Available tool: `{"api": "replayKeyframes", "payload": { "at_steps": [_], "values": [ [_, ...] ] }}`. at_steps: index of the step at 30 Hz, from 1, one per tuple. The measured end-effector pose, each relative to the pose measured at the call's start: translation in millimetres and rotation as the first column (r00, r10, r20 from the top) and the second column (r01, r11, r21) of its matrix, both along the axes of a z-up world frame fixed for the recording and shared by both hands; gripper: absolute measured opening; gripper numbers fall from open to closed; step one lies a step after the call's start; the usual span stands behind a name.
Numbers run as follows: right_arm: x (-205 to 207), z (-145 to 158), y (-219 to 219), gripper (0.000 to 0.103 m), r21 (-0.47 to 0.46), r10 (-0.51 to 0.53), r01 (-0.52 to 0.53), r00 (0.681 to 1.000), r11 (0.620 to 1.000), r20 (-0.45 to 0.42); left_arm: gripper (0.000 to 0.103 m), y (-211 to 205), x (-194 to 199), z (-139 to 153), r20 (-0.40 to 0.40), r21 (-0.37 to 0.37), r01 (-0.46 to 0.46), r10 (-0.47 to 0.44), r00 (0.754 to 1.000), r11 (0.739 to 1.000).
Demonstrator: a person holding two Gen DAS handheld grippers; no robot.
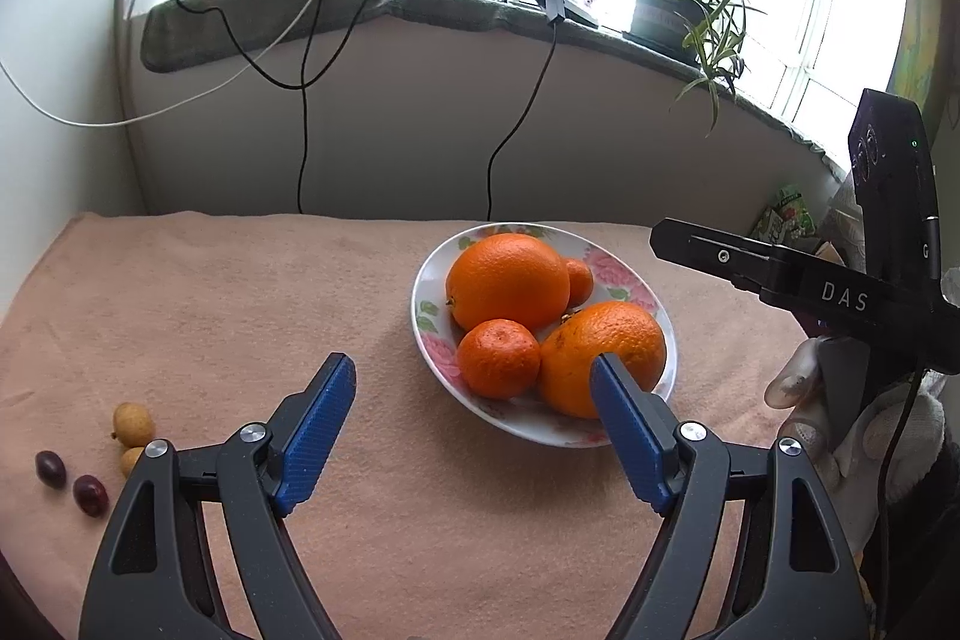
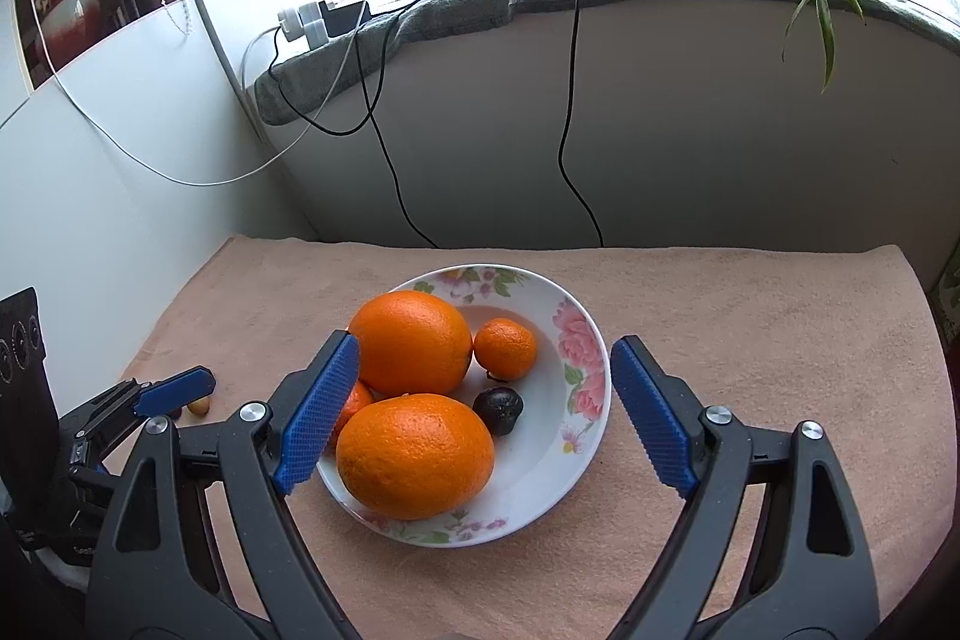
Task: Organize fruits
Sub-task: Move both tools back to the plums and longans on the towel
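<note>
Fruits: oranges point(image 2: 414, 454) and mandarins point(image 1: 498, 365) sit piled in the floral plate point(image 2: 585, 436) on the towel-covered counter point(image 1: 240, 292), both grippers' fingers point(image 1: 318, 430) spread and empty; risk: reaching for the loose longans point(image 1: 133, 422) could nudge the crowded plate, rolling fruit off.

Ahead of my fingers, one floral plate point(image 2: 585, 358) holds two large oranges point(image 2: 415, 455), two small mandarins point(image 2: 505, 348) and one dark fruit point(image 2: 497, 410). Left of my left fingers lie two yellow longans point(image 1: 133, 423) and two red grapes point(image 1: 90, 495).
</note>
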State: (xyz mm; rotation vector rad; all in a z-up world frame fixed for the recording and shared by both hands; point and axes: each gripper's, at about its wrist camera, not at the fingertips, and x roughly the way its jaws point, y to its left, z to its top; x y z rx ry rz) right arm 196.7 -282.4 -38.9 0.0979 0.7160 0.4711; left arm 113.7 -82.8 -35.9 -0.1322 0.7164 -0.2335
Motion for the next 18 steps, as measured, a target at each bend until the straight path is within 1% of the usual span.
{"api": "replayKeyframes", "payload": {
  "at_steps": [8,15,18],
  "values": [
    [-18.5,10.4,17.7,0.088,-0.008,0.039,-0.039,0.999,0.999,0.023,0.081,16.7,-14.8,6.4,0.025,0.005,-0.028,0.028,0.999,1.000],
    [-35.4,15.4,43.6,0.088,-0.018,0.084,-0.084,0.996,0.996,0.039,0.081,38.1,-28.9,8.7,0.039,0.012,-0.059,0.058,0.998,0.998],
    [-42.3,15.7,56.3,0.088,-0.018,0.115,-0.115,0.993,0.993,0.038,0.081,49.9,-34.4,7.5,0.040,0.026,-0.082,0.080,0.996,0.996]
  ]
}}
